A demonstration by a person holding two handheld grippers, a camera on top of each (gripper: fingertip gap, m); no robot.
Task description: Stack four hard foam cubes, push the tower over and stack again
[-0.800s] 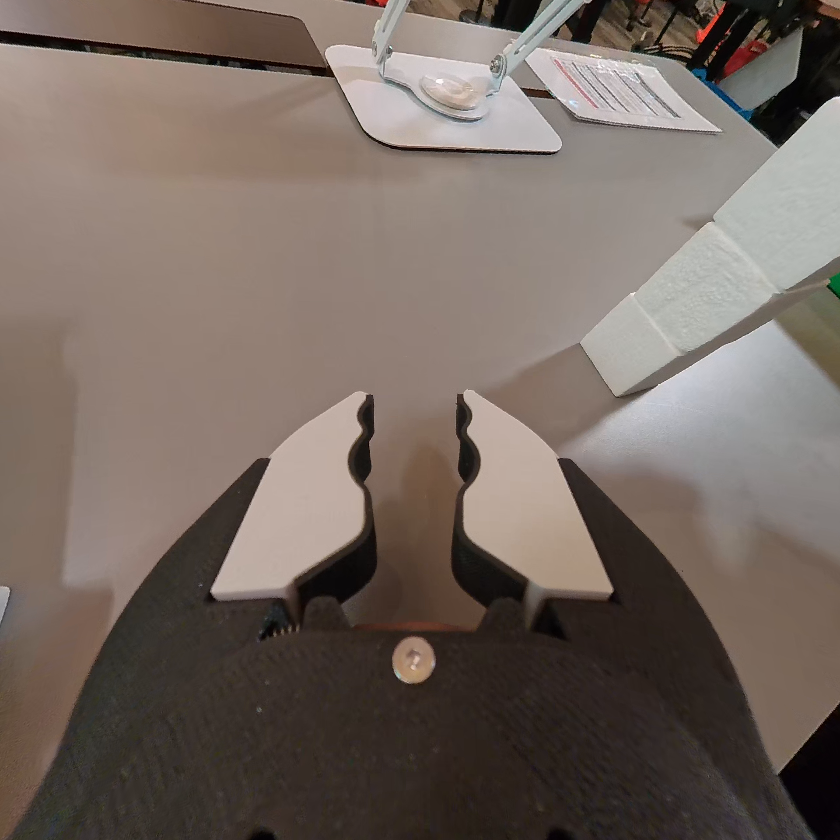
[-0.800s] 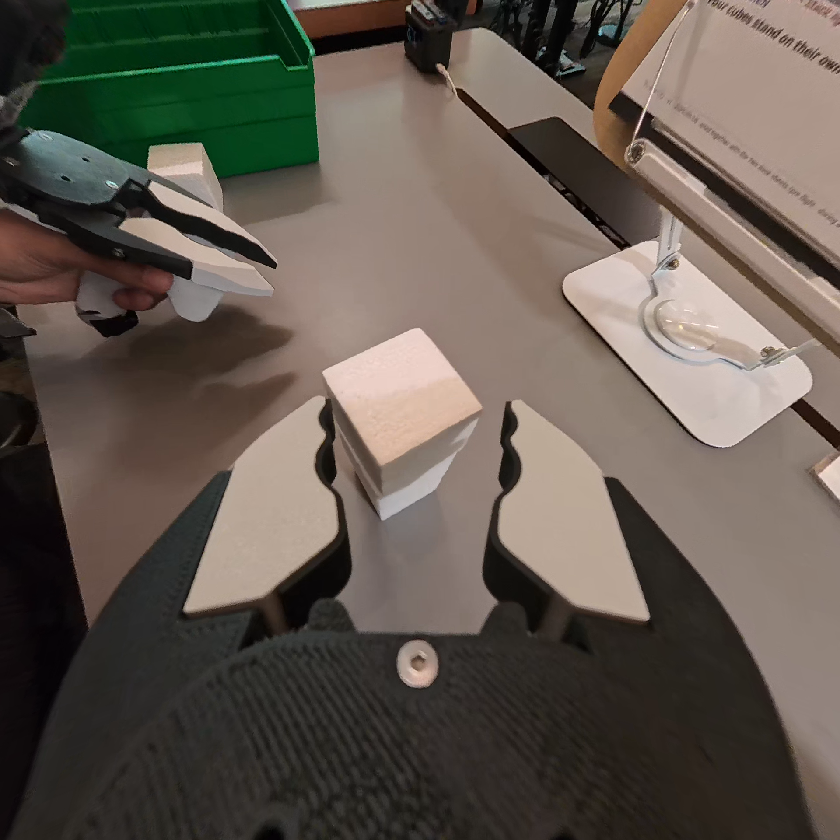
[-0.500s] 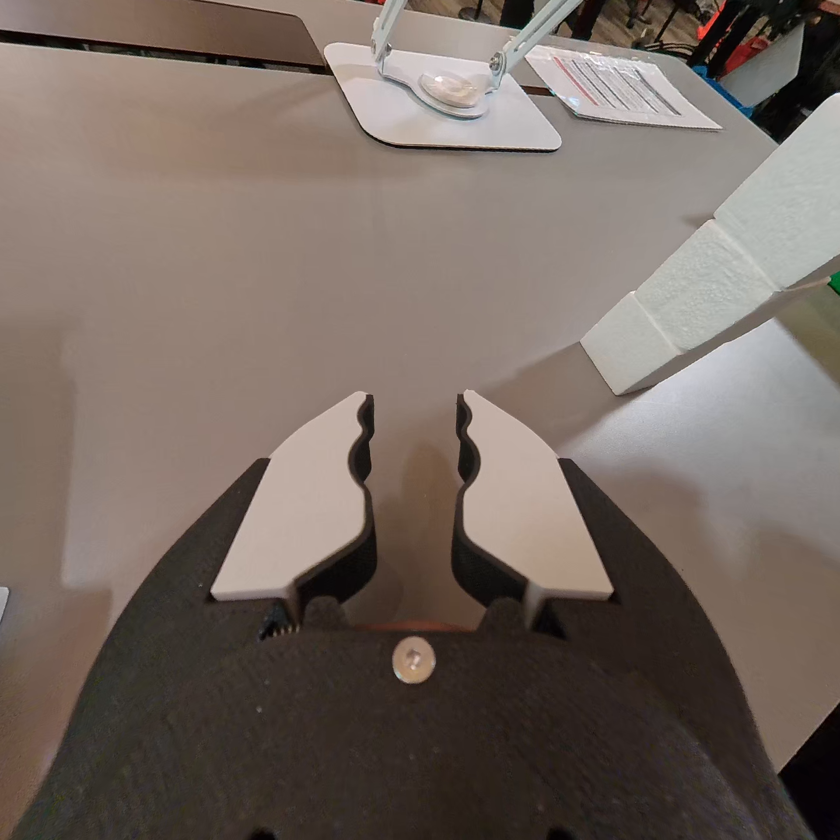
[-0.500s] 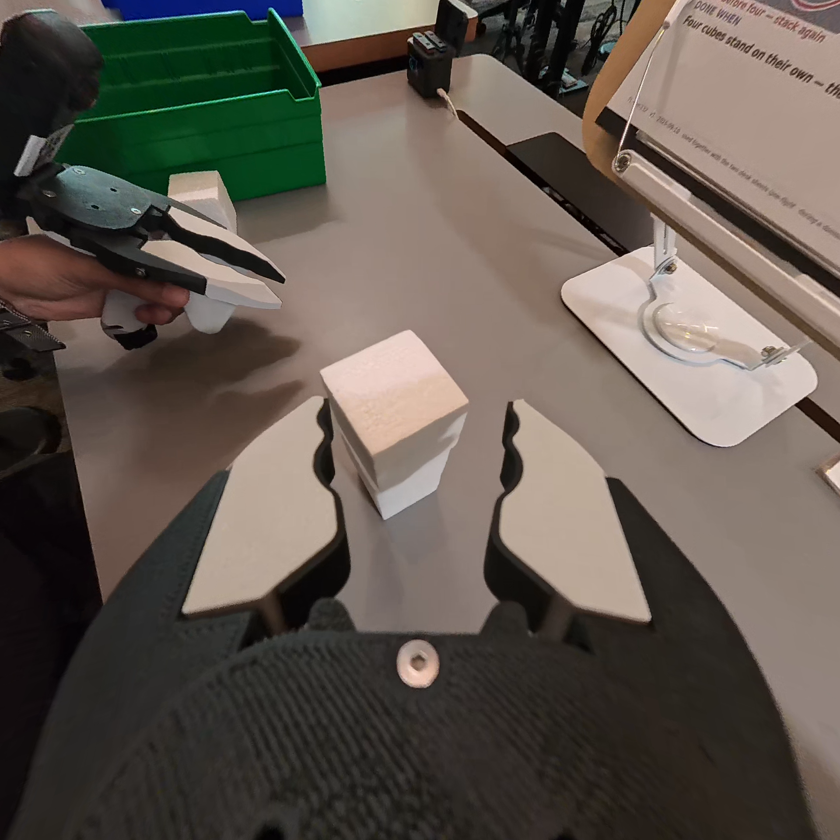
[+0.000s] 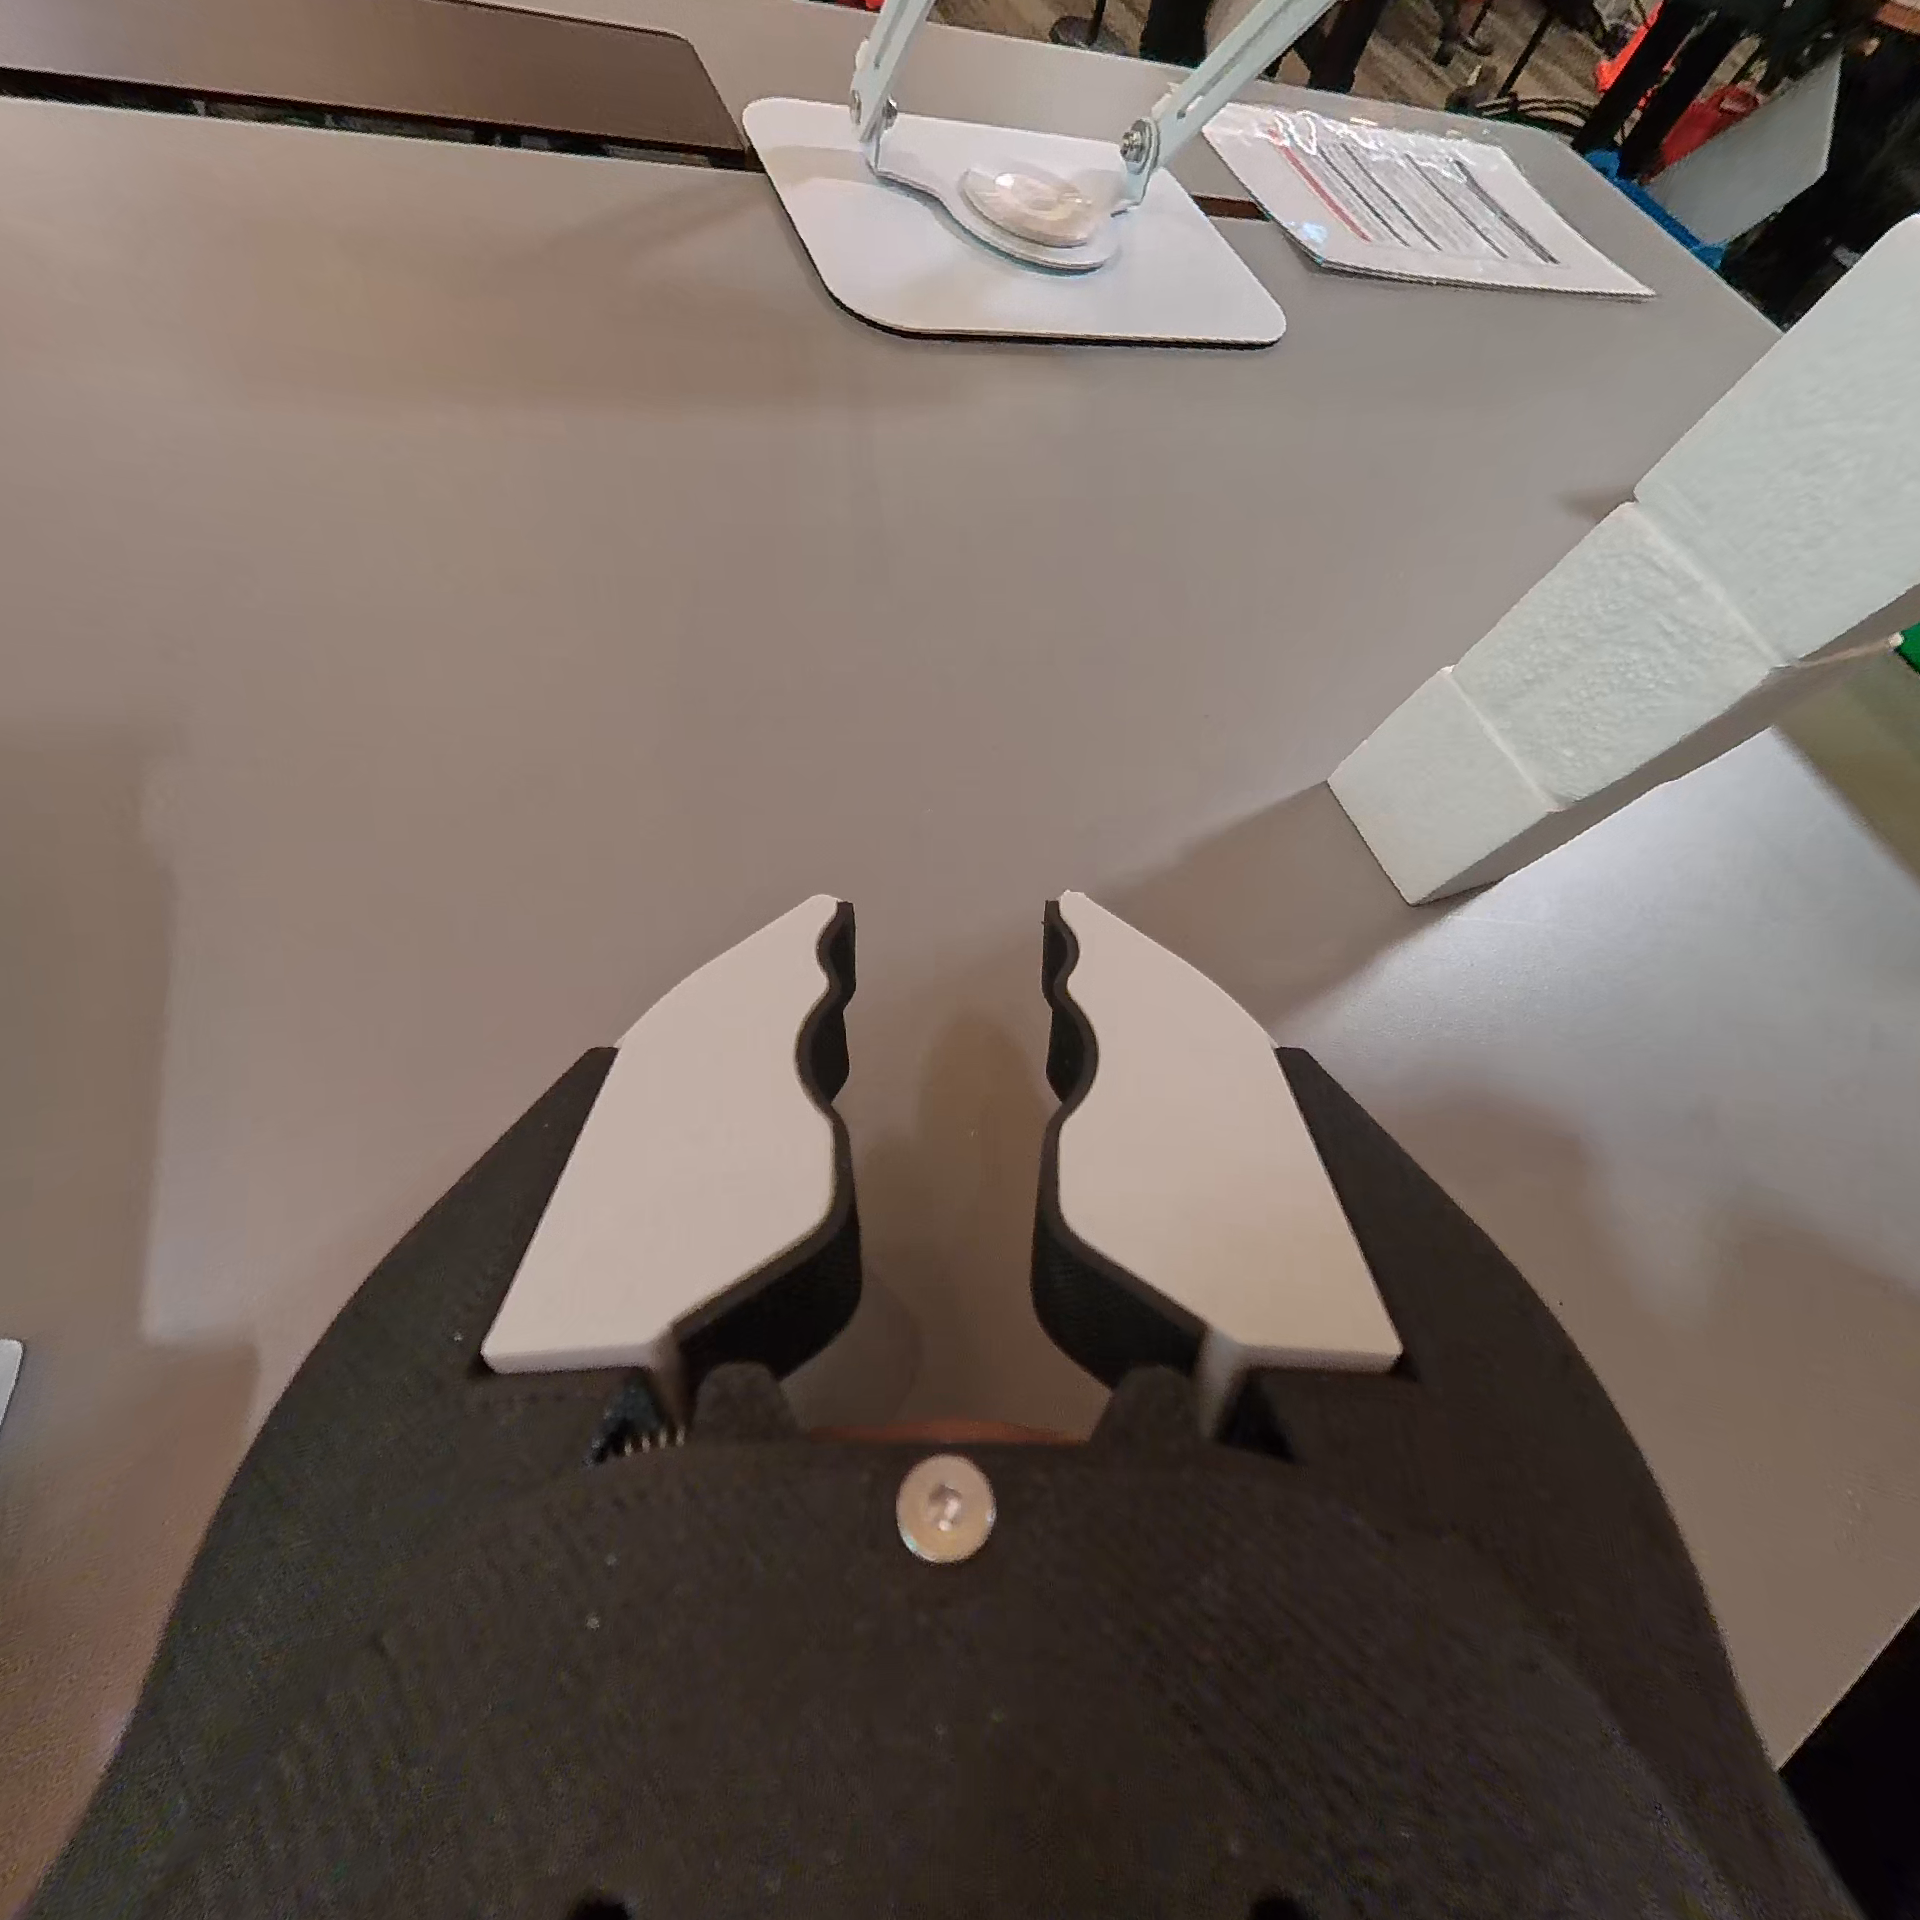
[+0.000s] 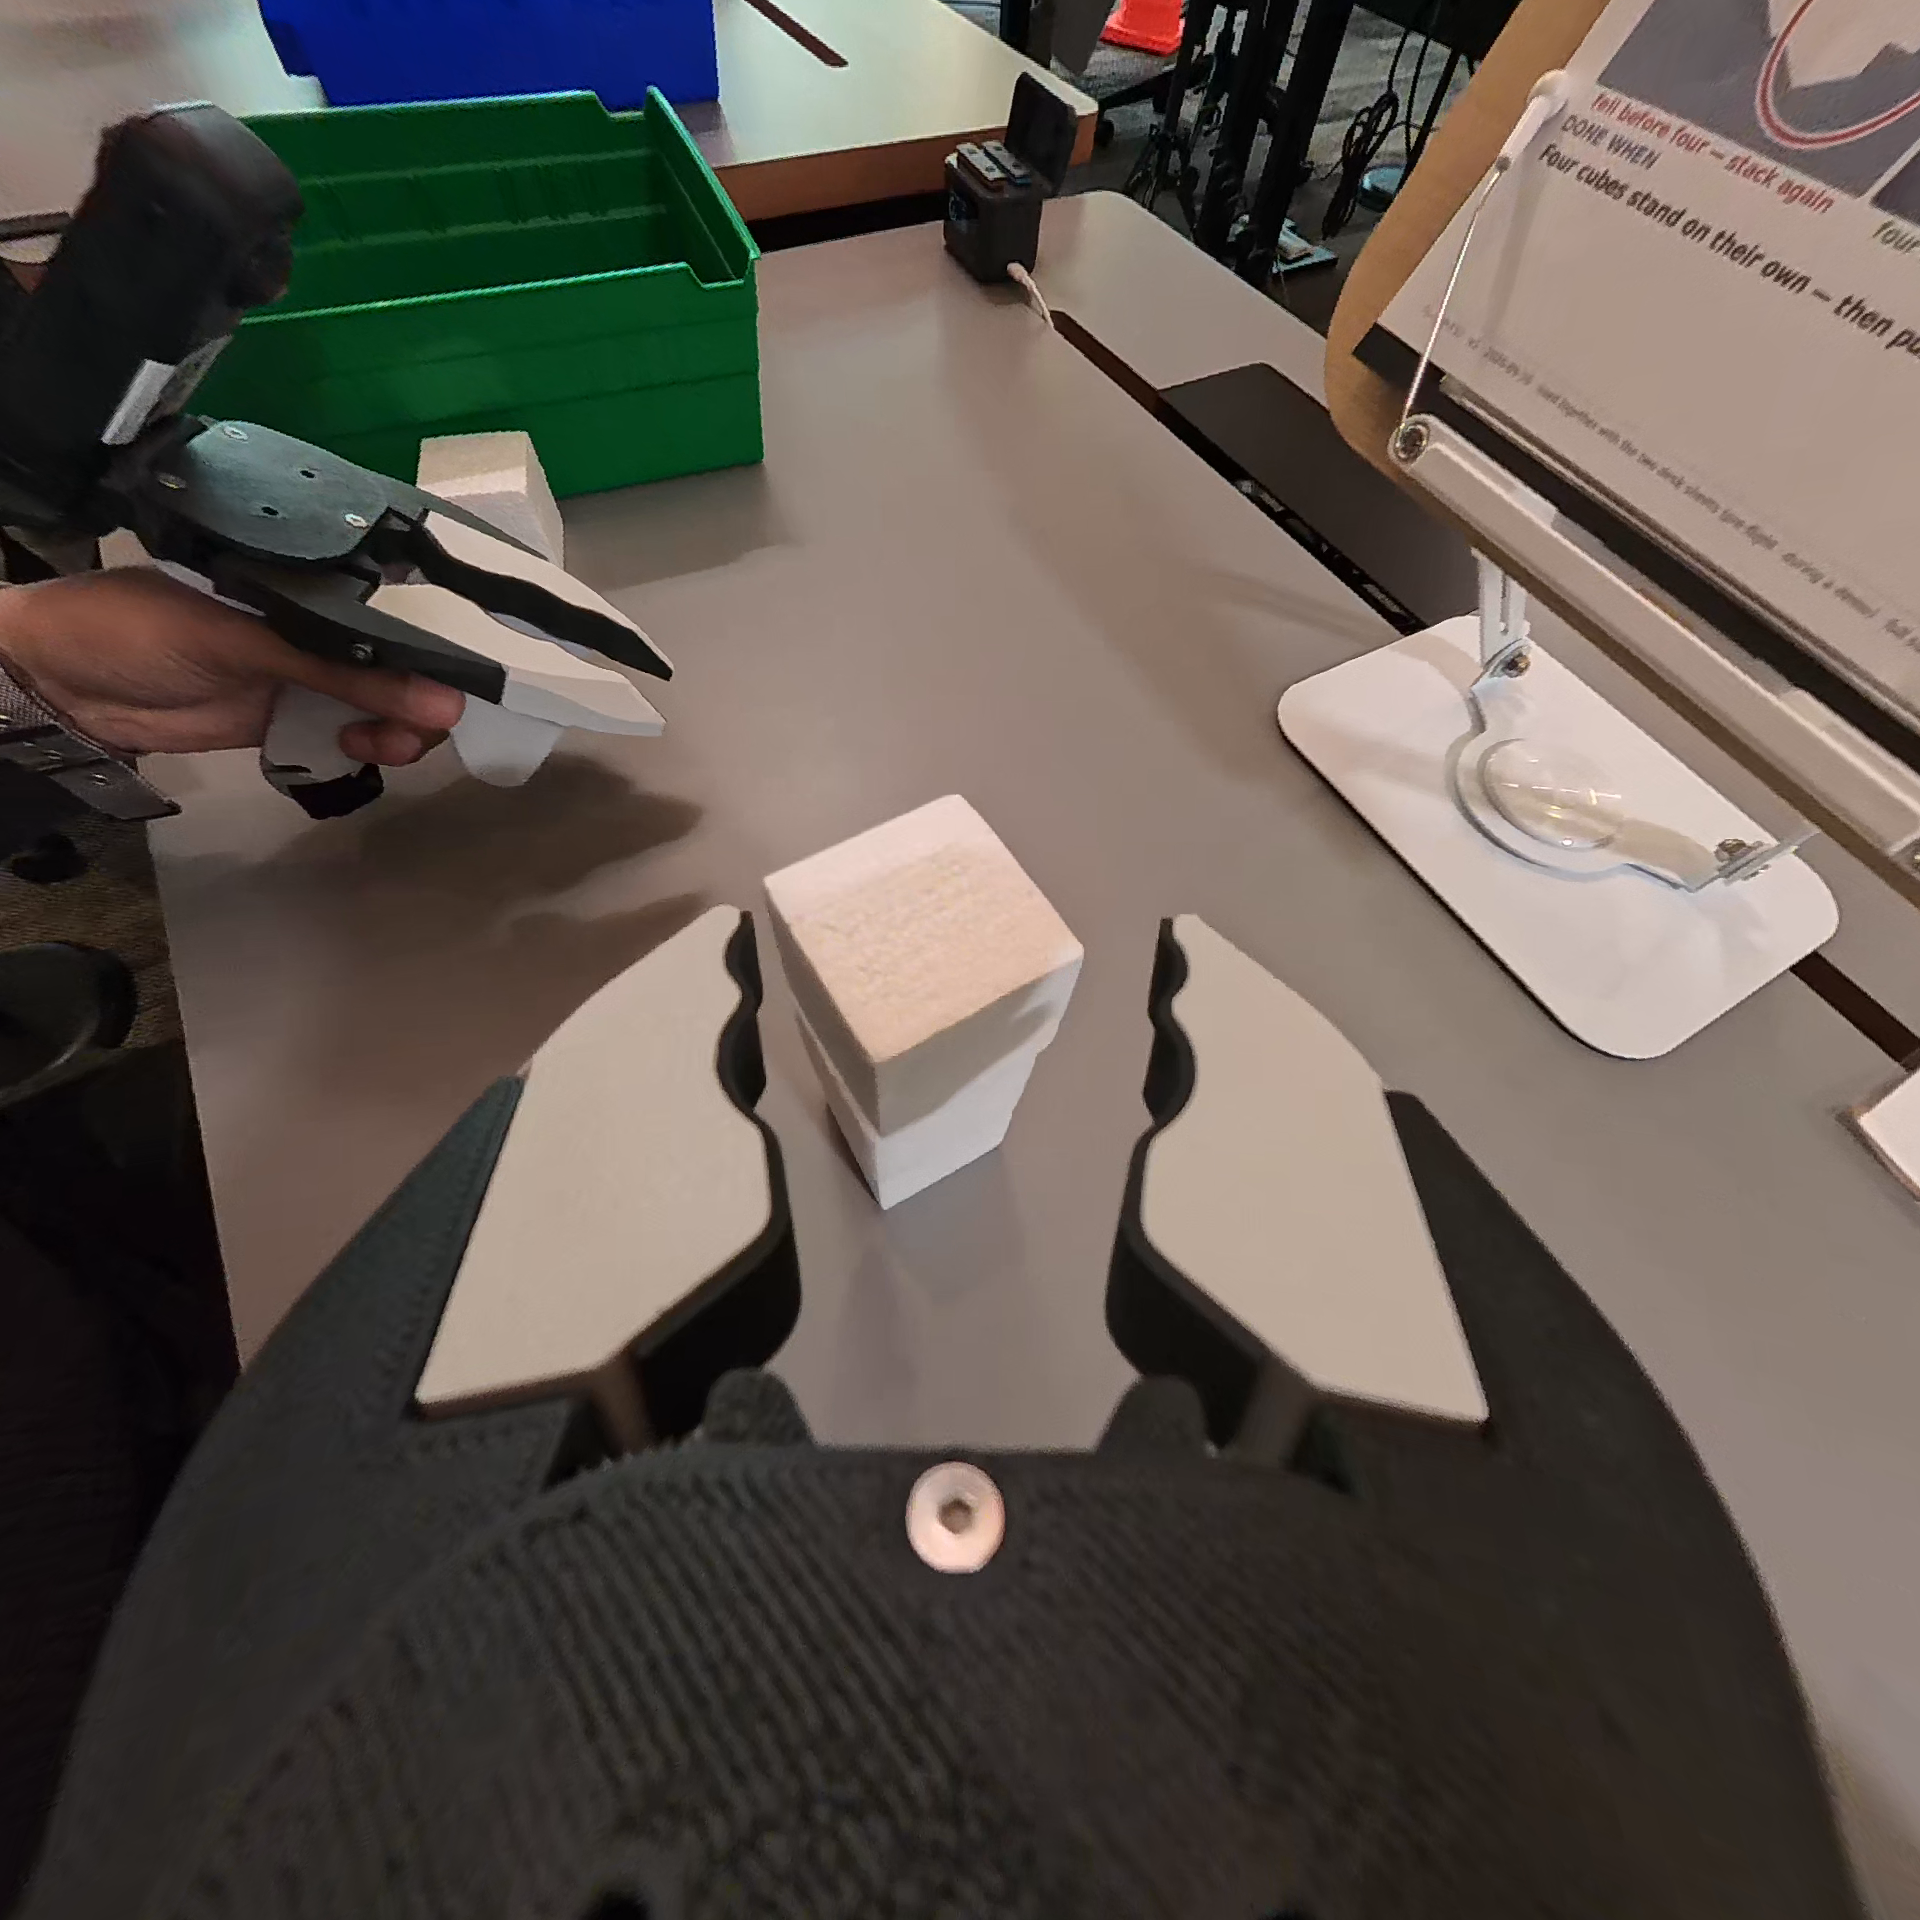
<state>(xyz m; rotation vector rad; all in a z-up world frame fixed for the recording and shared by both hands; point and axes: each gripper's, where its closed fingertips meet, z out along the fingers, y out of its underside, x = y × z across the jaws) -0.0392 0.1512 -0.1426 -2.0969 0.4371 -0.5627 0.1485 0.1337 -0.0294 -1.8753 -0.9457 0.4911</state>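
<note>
Spanning both views, the grey worktop [image 6: 935,520] carries a green bin [image 6: 499,312], cut off at left. The right gripper [image 6: 951,935] gapes around a foam cube stack [image 6: 925,997] without touching; the left gripper [image 5: 948,914] hovers parted, empty; the stack's top is cropped in its view.

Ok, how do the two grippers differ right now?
The right gripper is wide open with the foam stack between its fingers, touching neither. The left gripper is open more narrowly, over bare table, with the stack off to its right. Both hold nothing.
</note>
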